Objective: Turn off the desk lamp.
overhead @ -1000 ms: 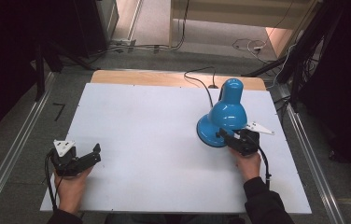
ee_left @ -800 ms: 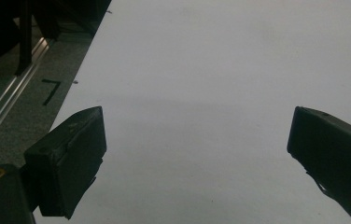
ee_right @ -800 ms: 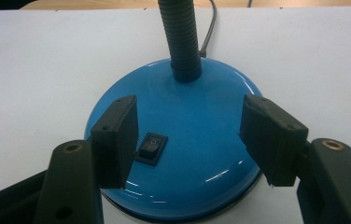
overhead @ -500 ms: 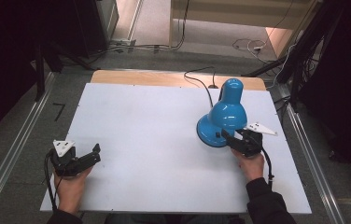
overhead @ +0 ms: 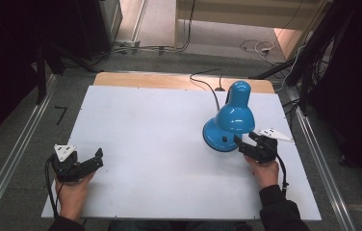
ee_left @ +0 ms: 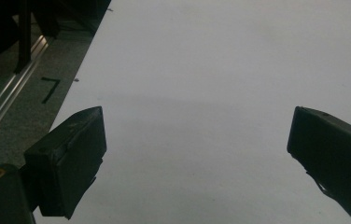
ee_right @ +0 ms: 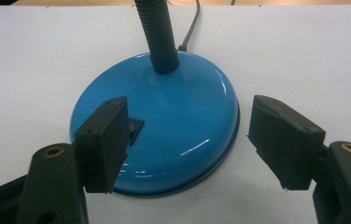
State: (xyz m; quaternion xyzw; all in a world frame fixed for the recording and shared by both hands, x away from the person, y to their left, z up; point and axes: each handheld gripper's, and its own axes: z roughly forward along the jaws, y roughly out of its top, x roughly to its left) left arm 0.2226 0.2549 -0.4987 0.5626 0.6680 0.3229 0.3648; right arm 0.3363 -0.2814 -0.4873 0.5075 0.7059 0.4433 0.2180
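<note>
At the left of the high view, the left gripper point(overhead: 95, 156) is being held low over the near left part of the white table point(overhead: 150, 125), its jaws spread wide with nothing between them; its place is unchanged from a second ago. In the left gripper view, bare tabletop is being framed by the two jaws.

Farther right, the blue desk lamp point(overhead: 229, 122) is standing upright near the table's right edge, its cord point(overhead: 208, 86) being trailed toward the far side.

The right gripper point(overhead: 242, 143) is being kept just beside the lamp base point(ee_right: 164, 126), having been eased slightly nearer since a second ago. Its jaws are apart, and one is being brought over the small black switch point(ee_right: 134, 128). A press on the switch is judged to be the step in hand.
</note>
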